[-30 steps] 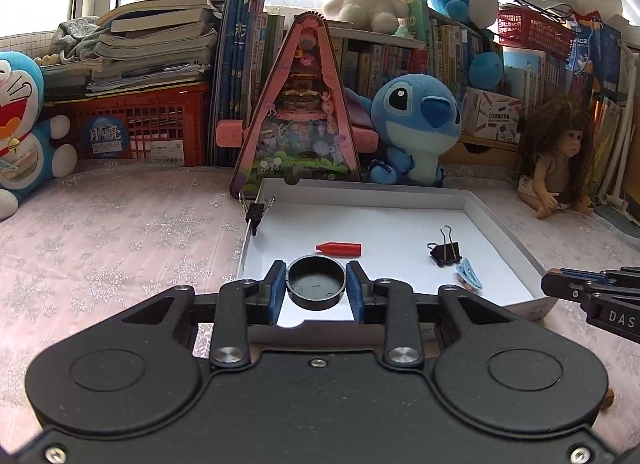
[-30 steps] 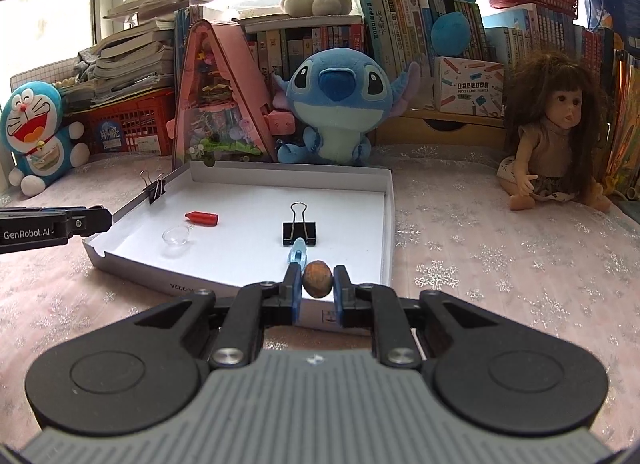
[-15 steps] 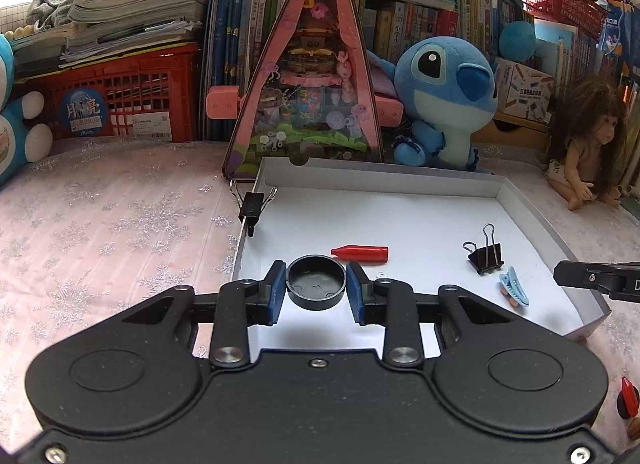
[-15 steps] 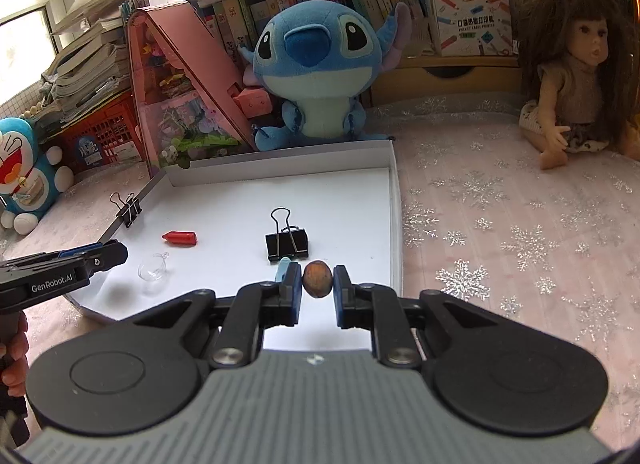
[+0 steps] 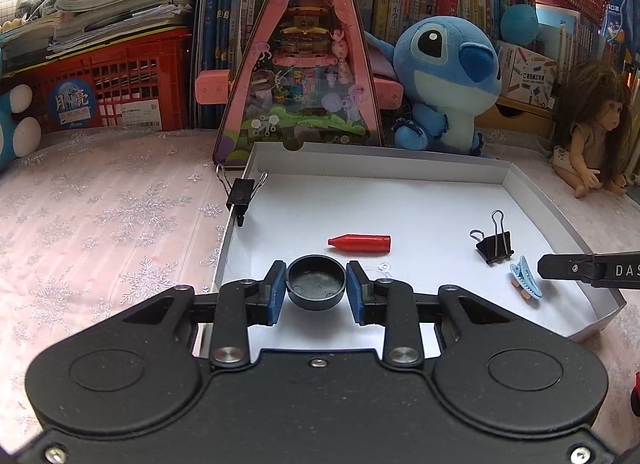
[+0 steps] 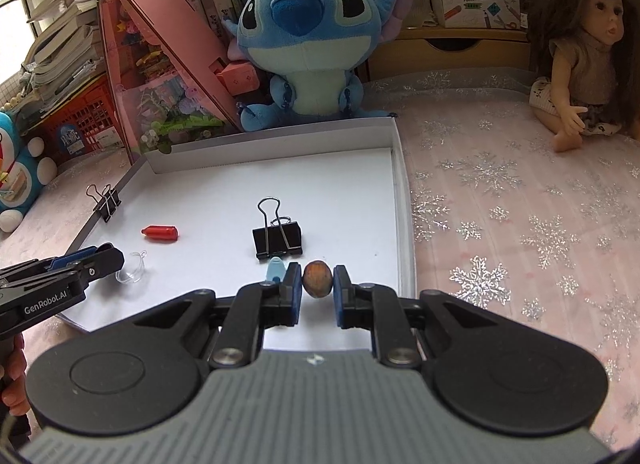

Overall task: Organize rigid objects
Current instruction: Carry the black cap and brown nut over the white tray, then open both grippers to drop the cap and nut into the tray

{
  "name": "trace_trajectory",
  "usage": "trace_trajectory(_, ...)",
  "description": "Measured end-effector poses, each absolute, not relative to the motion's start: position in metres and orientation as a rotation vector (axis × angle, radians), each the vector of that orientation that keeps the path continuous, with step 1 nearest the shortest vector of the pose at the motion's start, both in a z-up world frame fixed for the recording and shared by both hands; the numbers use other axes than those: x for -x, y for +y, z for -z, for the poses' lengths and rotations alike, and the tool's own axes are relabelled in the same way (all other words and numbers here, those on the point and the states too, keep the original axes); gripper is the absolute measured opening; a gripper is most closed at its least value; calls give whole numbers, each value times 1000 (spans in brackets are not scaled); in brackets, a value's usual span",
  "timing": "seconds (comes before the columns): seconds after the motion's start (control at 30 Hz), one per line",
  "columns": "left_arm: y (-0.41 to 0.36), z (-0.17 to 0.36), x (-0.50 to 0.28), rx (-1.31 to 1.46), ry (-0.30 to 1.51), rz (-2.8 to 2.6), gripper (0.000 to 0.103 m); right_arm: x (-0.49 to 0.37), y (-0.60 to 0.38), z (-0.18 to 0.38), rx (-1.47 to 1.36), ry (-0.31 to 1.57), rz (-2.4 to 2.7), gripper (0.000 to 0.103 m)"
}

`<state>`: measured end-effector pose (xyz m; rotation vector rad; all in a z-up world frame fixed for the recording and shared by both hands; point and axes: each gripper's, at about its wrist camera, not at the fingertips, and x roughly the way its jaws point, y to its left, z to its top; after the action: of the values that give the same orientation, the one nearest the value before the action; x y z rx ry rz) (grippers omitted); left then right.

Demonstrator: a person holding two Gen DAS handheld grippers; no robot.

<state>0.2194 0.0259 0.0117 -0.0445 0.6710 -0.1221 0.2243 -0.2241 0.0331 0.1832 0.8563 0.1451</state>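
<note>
The left gripper (image 5: 317, 288) is clamped on a black round cap (image 5: 317, 283), held open side up between the blue pads. The right gripper (image 6: 317, 291) is clamped on a small brown nut-like object (image 6: 317, 278). Compared with a second ago, both grippers have advanced from the near edge of the white tray (image 5: 524, 180) to positions over its floor. Judgement: both items are in the delivery phase; release into the tray is the likely next step.

Tray contents: a red cap (image 5: 359, 243), a black binder clip (image 6: 277, 240), a blue hair clip (image 5: 526, 282) and a clear suction cup (image 6: 131, 269). A second binder clip (image 5: 241, 193) grips the left wall.

Obstructions: the suction cup lies just beyond the black round cap; the hair clip and binder clip lie close ahead of the right gripper. Select bare floor for release.
</note>
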Motion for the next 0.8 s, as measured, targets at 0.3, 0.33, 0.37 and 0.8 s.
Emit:
trace_trajectory(0.3, 24, -6, -221, 22, 676, 118, 30, -227, -224, -27, -181, 869, -139, 20)
trace_trajectory(0.33, 24, -6, -221, 19, 675, 118, 30, -227, -224, -27, -181, 869, -139, 20)
trace_trajectory(0.37, 23, -6, -221, 14, 675, 117, 30, -227, -224, -27, -180, 870, -139, 20)
trace_trajectory(0.8, 21, -10, -215, 10, 652, 121, 43, -221, -221, -29, -155, 851, -146, 33)
